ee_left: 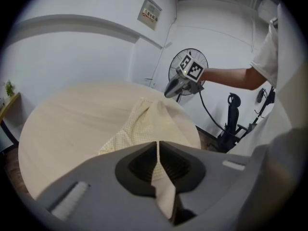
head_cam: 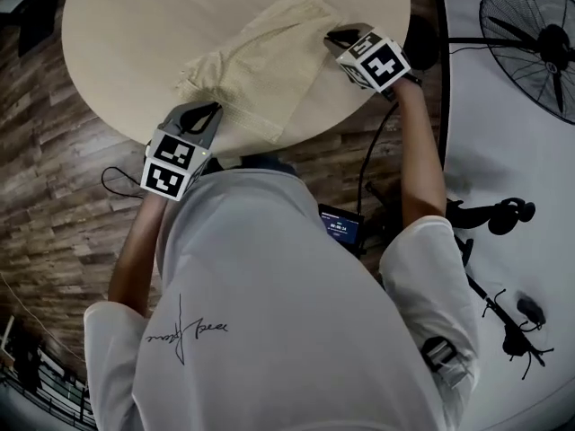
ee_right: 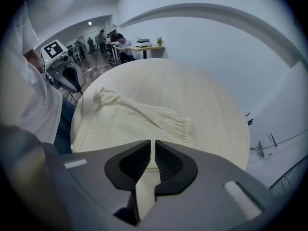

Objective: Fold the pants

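One pants [head_cam: 260, 61] on one table [head_cam: 135, 25]; left gripper [head_cam: 205, 111], right gripper [head_cam: 338, 36] both pinch it.

Left gripper [ee_left: 158, 148]: jaws nearly together, pinching a fold of pale yellow checked pants [ee_left: 144, 121]. A strip of the cloth hangs down through the gap behind the pads. The rest of the pants runs away from the jaws across a round beige table [ee_left: 67, 124], bunching into a ridge toward the far right edge. The right gripper [ee_left: 171, 89] sits at that far end of the cloth, marker cube [ee_left: 190, 69] on top, with a person's bare forearm [ee_left: 226, 76] coming in from the right. Its grip can't be made out from here. Behind it: pedestal fan [ee_left: 193, 53], white wall, framed sign [ee_left: 149, 13]. Small plant [ee_left: 8, 88] far left.
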Available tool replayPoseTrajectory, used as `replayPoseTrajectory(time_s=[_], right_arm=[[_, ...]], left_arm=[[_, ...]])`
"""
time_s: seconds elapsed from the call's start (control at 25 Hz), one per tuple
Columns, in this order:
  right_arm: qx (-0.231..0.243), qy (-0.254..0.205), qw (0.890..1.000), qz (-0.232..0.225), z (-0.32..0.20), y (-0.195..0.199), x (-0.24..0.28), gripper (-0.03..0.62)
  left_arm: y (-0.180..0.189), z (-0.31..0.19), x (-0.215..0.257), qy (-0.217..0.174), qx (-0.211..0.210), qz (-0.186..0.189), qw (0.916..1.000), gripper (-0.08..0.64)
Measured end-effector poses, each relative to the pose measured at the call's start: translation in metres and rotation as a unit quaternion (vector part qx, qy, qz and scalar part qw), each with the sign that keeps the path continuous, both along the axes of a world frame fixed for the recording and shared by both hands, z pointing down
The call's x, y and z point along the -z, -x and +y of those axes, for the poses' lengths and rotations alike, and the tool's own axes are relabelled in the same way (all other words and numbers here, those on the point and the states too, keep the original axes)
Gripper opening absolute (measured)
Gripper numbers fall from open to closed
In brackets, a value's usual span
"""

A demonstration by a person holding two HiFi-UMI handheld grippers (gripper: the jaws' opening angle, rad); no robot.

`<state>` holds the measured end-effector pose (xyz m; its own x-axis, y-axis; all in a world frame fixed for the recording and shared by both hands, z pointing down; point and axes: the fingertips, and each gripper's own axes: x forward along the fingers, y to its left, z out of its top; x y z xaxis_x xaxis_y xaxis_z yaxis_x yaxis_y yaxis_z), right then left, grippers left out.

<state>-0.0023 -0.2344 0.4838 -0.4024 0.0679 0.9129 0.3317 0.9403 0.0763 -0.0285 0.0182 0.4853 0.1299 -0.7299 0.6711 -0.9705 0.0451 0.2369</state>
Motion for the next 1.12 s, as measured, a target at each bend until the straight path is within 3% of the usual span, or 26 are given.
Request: replayPoseTrajectory(time_s=[0.16, 0.32, 0.56, 0.68, 0.96, 1.04, 1.12], right_arm=[[-0.033, -0.017, 0.999, -0.022, 0.016, -0.004, 0.006, 0.0], [-0.105, -0.023, 0.994, -0.035, 0.036, -0.02, 0.009, 0.0], [-0.225, 0.014, 0.971, -0.084, 0.078, -0.042, 0.007, 0.0], [-0.287, 0.04, 0.95, -0.113, 0.108, -0.054, 0.003, 0.0], [-0.398, 0.048, 0.909, -0.117, 0.171, -0.086, -0.019, 0.0], [-0.446, 0.05, 0.883, -0.137, 0.174, -0.094, -0.018, 0.002], [-0.507, 0.07, 0.843, -0.162, 0.177, -0.103, -0.019, 0.002]], left_arm=[[0.028, 0.003, 0.015, -0.032, 0.0, 0.01, 0.9994, 0.057], [0.048, 0.005, 0.022, -0.058, -0.031, 0.013, 0.9978, 0.057], [0.074, 0.013, 0.018, -0.071, -0.043, 0.013, 0.9964, 0.057], [0.082, 0.02, 0.011, -0.063, -0.046, 0.022, 0.9967, 0.057], [0.099, 0.04, -0.013, -0.037, -0.031, 0.073, 0.9962, 0.074], [0.102, 0.04, -0.02, -0.028, -0.013, 0.095, 0.995, 0.113], [0.105, 0.038, -0.028, -0.02, 0.006, 0.124, 0.992, 0.186]])
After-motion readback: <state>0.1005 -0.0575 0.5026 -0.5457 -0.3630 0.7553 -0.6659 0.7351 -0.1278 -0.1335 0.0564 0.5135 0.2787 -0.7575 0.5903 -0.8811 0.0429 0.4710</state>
